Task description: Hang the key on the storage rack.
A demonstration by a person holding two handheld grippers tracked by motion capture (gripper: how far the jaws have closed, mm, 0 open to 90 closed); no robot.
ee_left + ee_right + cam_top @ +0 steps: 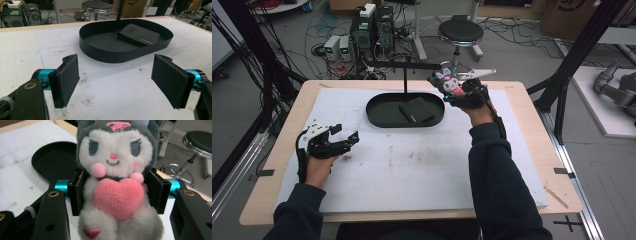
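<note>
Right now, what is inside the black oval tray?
A flat black wallet lies inside the tray, by the foot of a black upright post. Whatever is under the wallet is covered.

small pale print on the black wallet (pixel 140 35) in the tray, too small to read

Light: you work under even, soft overhead light.
Shadows: faint on the bench (pixel 412 170).
Focus: slightly soft throughout; no glare.
</note>
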